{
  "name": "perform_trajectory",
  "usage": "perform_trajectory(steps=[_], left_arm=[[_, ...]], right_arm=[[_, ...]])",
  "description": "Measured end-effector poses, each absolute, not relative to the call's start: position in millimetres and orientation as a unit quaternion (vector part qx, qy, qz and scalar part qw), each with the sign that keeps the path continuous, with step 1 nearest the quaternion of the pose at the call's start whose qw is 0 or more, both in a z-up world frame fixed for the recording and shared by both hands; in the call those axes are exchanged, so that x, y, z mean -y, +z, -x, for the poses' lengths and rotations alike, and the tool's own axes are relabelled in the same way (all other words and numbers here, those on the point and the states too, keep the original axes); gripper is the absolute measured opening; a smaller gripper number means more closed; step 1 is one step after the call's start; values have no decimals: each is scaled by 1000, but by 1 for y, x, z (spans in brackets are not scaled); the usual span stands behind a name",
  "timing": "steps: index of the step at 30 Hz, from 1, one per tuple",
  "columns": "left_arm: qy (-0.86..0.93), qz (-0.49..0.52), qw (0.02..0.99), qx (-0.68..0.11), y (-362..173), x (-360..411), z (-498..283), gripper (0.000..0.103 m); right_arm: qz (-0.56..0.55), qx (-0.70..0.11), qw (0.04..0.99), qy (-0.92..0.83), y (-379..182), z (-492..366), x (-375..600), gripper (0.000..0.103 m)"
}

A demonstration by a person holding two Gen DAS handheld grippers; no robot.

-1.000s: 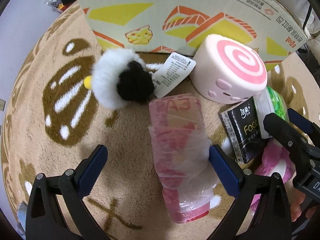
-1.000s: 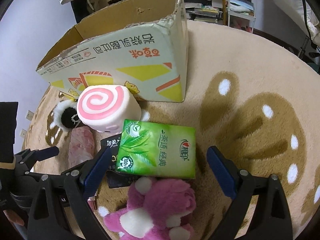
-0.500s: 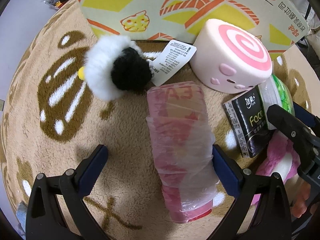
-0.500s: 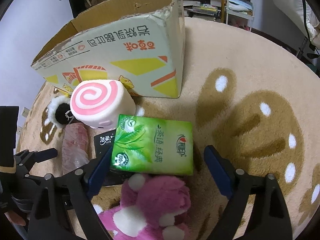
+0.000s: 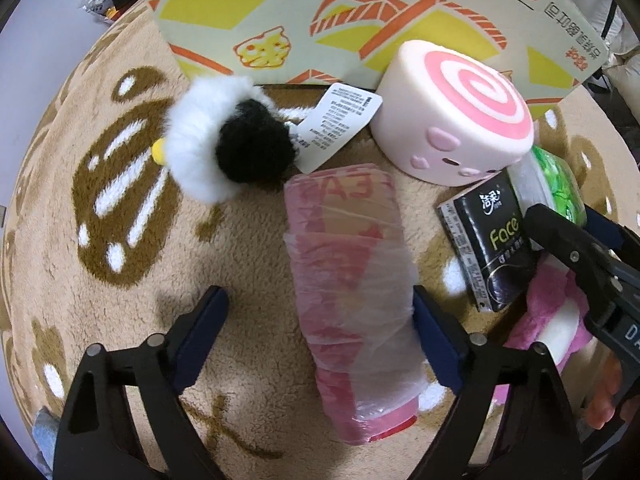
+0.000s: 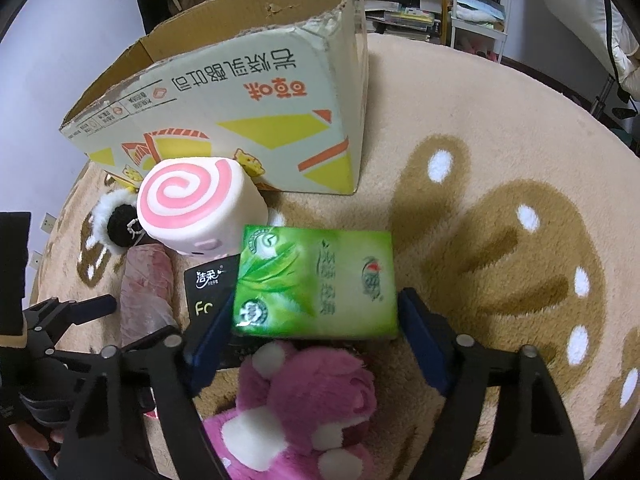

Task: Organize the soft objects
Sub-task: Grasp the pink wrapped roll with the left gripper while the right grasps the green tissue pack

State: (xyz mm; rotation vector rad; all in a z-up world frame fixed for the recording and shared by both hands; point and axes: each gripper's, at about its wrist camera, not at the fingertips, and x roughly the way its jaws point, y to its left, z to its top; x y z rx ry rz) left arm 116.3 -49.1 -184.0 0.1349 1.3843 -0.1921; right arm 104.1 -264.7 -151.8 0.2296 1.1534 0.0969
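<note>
Jaws closing: left gripper [image 5: 316, 328] around pink roll [image 5: 352, 296], right gripper [image 6: 316, 320] around half-blurred green pack [image 6: 316, 284].

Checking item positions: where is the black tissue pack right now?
The black tissue pack lies on the rug, between the pink wrapped roll and green tissue pack.

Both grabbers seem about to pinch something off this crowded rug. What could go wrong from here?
The left gripper is closing around the plastic-wrapped pink roll; one pad already touches while the other is still clear, so the slippery wrap may slide or the roll may twist.

The right gripper is closing on the green tissue pack, which overlaps the black tissue pack and lies against the pink plush toy. A pad might snag either one and drag it along.
</note>
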Motion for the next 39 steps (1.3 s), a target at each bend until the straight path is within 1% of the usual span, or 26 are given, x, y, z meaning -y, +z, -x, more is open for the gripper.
perform_trajectory(steps=[1, 2, 3, 4, 6, 7, 9, 10, 14, 25, 31, 32, 34, 36, 39], left_arm=[[-92, -61, 764, -636, -183, 50, -116, 83], [-96, -61, 764, -635, -182, 51, -115, 79], [-98, -61, 764, -634, -181, 52, -115, 76], [-99, -62, 765, -633, -180, 53, -114, 73], [-100, -64, 767, -630, -178, 54, -113, 64], [-100, -63, 768, -630, -177, 55, -113, 61], [-100, -61, 769, -628, -175, 57, -111, 51], [-100, -59, 770, -628, -173, 57, -111, 49], [-99, -50, 770, -629, -169, 52, -110, 46], [-101, -39, 770, -629, -160, 34, -111, 44], [-101, -43, 774, -624, -152, 28, -107, 41], [-102, -45, 776, -621, -150, 26, -107, 40], [-105, -44, 780, -615, -144, 23, -103, 33], [-109, -42, 784, -609, -138, 20, -100, 23], [-113, -42, 789, -603, -132, 17, -97, 17]], right_arm=[[-109, -545, 830, 46, -153, -104, 265, 83], [-110, -546, 829, 46, -153, -104, 266, 79], [-110, -546, 829, 47, -153, -104, 266, 78], [-109, -546, 829, 47, -153, -104, 266, 78], [-105, -546, 830, 46, -152, -104, 266, 78], [-104, -547, 830, 46, -152, -103, 266, 78], [-105, -546, 830, 46, -152, -103, 266, 78], [-104, -546, 830, 45, -152, -103, 266, 78], [-105, -547, 829, 46, -152, -104, 266, 78], [-110, -541, 832, 50, -147, -103, 271, 78], [-104, -539, 835, 49, -145, -101, 273, 78], [-104, -536, 837, 49, -144, -100, 272, 78], [-105, -527, 842, 48, -139, -98, 274, 78], [-107, -520, 846, 47, -134, -95, 274, 78], [-110, -509, 853, 45, -127, -91, 275, 78]])
